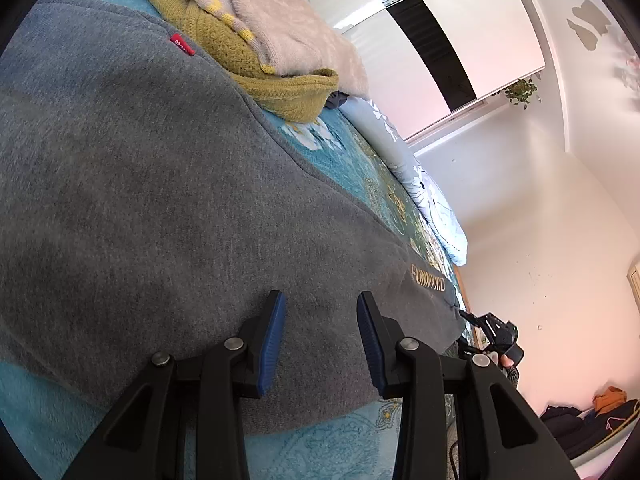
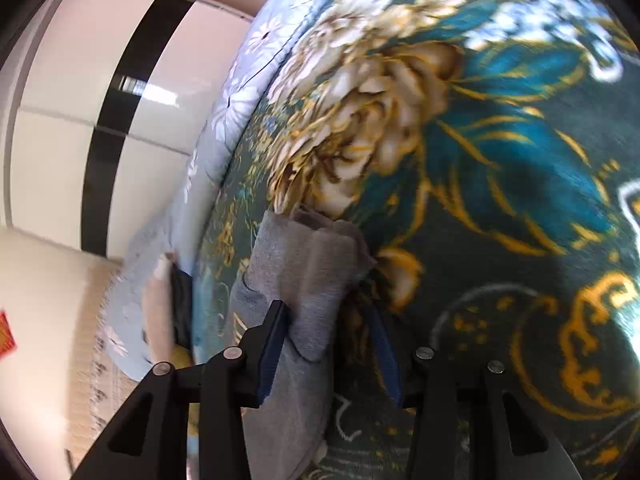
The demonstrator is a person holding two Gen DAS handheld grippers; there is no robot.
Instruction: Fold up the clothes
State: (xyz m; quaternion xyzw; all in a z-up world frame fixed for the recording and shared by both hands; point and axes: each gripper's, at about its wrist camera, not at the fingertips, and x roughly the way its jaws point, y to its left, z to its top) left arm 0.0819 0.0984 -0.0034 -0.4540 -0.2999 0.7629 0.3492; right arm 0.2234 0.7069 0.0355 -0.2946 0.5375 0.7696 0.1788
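Your grey sweatshirt [image 1: 140,184] spread flat across the left and centre of the left wrist frame, small red tag near its upper edge, gold lettering lower right, its bunched sleeve [image 2: 304,280] lower centre of the right wrist frame.

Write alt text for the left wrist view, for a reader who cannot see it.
The open left gripper hovers over a grey sweatshirt spread flat on a teal floral bedspread. Folded knitwear, mustard and pale pink, is stacked beyond it, and the right gripper shows at the sweatshirt's far corner.
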